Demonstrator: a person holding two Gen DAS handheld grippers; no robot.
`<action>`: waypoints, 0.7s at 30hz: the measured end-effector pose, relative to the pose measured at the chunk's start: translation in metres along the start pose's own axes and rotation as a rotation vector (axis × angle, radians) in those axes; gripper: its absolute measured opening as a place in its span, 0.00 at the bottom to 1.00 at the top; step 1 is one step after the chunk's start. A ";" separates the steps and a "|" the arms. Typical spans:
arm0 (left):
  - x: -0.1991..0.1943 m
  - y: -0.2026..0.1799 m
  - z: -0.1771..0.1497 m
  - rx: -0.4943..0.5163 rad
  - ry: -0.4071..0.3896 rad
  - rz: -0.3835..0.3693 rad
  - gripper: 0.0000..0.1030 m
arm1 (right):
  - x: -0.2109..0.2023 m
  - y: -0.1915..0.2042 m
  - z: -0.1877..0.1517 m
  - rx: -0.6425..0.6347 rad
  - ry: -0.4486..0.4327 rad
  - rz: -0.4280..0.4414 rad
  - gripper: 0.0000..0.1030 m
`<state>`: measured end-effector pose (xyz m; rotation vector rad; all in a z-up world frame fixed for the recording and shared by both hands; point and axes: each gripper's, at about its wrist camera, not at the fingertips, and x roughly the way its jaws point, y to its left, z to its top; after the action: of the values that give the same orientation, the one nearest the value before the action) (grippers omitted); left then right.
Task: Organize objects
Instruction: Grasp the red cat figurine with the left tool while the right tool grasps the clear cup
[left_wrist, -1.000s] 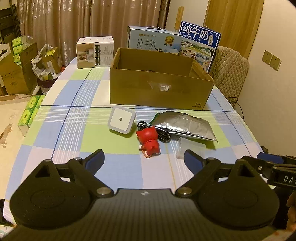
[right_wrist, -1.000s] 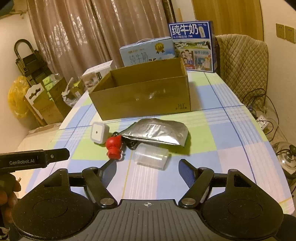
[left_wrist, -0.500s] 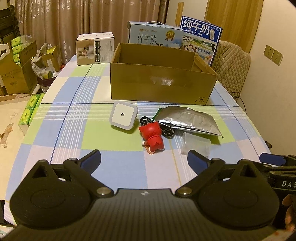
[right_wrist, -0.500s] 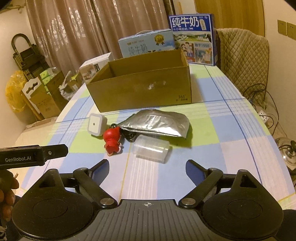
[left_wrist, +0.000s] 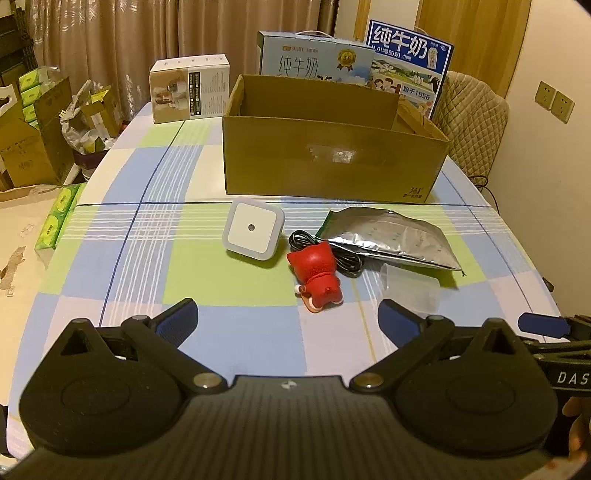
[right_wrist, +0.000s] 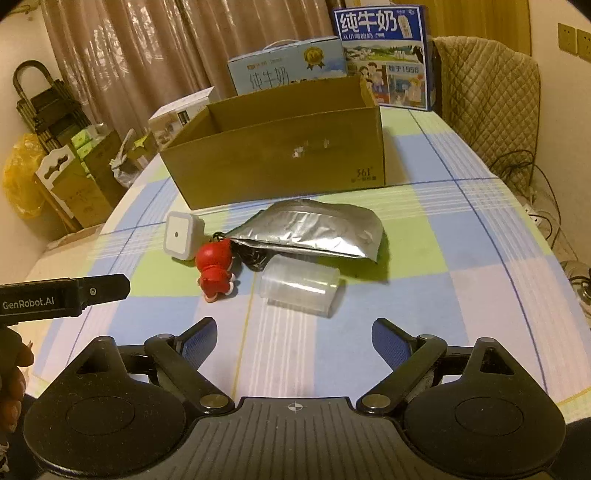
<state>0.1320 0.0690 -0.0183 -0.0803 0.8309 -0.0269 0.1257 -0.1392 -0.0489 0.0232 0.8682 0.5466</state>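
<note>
Left gripper (left_wrist: 287, 312): jaws spread wide with nothing between them, held low over the near edge of the worktop (left_wrist: 229, 332), facing the row of small items.
White box (left_wrist: 189, 88): upright at the far left corner of the worktop, well apart from the small items.
Night light (left_wrist: 255, 229): white square with a dark dot in its face, leftmost of the small items, in front of the cardboard box (left_wrist: 332, 162).
Red figurine (left_wrist: 318, 275): lying on its side just right of the night light, touching a coil of black cable (left_wrist: 343, 258).
Silver pouch (left_wrist: 391, 236): flat on the worktop, right of the figurine, lying over part of the cable.
Clear container (right_wrist: 299, 285): on its side, just in front of the pouch and right of the figurine.
Cardboard box: open-topped, behind the whole row; two blue milk cartons (left_wrist: 406, 62) stand behind it.
Right gripper (right_wrist: 293, 338): jaws wide apart and gripping nothing, near the clear container but not touching it.
</note>
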 end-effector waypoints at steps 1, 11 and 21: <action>0.003 0.001 0.001 0.001 0.004 -0.001 0.99 | 0.003 0.000 0.000 0.003 0.000 0.001 0.86; 0.046 0.013 0.012 -0.002 0.038 -0.001 0.99 | 0.048 0.002 0.009 0.023 0.019 0.014 0.86; 0.078 0.022 0.024 -0.016 0.047 -0.016 0.99 | 0.090 0.004 0.018 0.062 0.002 0.001 0.86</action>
<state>0.2023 0.0884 -0.0614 -0.1016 0.8780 -0.0375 0.1837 -0.0900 -0.1012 0.0794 0.8873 0.5211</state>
